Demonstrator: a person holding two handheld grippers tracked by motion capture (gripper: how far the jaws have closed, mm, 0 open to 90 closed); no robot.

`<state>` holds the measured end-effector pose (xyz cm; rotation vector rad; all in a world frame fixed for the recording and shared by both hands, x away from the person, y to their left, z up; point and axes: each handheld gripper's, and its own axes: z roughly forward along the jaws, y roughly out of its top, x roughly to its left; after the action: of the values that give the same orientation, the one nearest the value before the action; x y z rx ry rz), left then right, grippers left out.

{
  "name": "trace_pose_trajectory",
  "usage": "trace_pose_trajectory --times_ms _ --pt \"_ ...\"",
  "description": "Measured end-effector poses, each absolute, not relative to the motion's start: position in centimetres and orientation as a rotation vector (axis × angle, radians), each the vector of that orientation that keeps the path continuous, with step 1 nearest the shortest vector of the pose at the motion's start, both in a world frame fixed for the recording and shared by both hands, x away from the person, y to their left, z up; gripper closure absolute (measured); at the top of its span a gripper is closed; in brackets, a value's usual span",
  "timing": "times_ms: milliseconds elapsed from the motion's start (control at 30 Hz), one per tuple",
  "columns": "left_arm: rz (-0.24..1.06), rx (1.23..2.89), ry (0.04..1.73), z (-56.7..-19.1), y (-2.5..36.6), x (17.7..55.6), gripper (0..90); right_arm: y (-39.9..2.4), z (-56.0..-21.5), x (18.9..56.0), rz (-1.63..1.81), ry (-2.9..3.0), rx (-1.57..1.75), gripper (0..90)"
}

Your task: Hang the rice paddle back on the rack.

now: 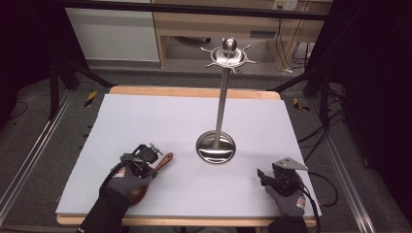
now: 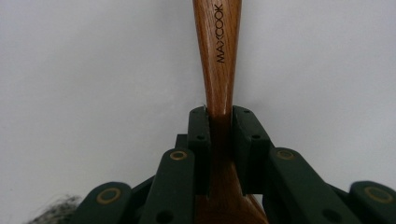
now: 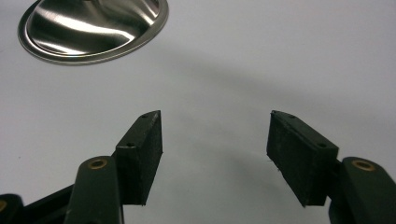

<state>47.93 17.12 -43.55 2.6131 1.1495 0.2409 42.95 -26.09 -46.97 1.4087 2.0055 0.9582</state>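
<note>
Left gripper (image 2: pixel 219 122) clamps the wooden spoon (image 2: pixel 218 56) near the table's (image 1: pixel 145 116) front-left corner; right gripper (image 3: pixel 215 140) rests front-right, jaws apart.

Wooden table (image 1: pixel 194 91) w/ white sheet (image 1: pixel 160 121) over most of the top. Grey floor (image 1: pixel 29 131) around it, metal rails (image 1: pixel 26 160) left & right. Black frame bars (image 1: pixel 194 8) overhead, dark curtains at both sides. Behind: light wood cabinet (image 1: pixel 204 24), white panel (image 1: pixel 114 34). Cables (image 1: pixel 318 131) on floor at right.
</note>
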Motion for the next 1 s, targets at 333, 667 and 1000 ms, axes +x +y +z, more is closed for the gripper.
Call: trace_pose_trajectory --times_ms 333,667,1000 --pt "0.283 2.540 1.134 -42.6 18.0 47.0 77.6 -26.1 -47.0 42.9 0.957 2.005 1.409 36.0" --pt "0.330 2.463 1.115 -41.4 19.1 45.9 77.7 -26.1 -47.0 42.9 0.959 2.003 1.413 36.0" --pt "0.385 2.375 1.098 -40.1 20.2 44.9 77.9 -26.1 -47.0 42.9 0.959 2.004 1.414 36.0"
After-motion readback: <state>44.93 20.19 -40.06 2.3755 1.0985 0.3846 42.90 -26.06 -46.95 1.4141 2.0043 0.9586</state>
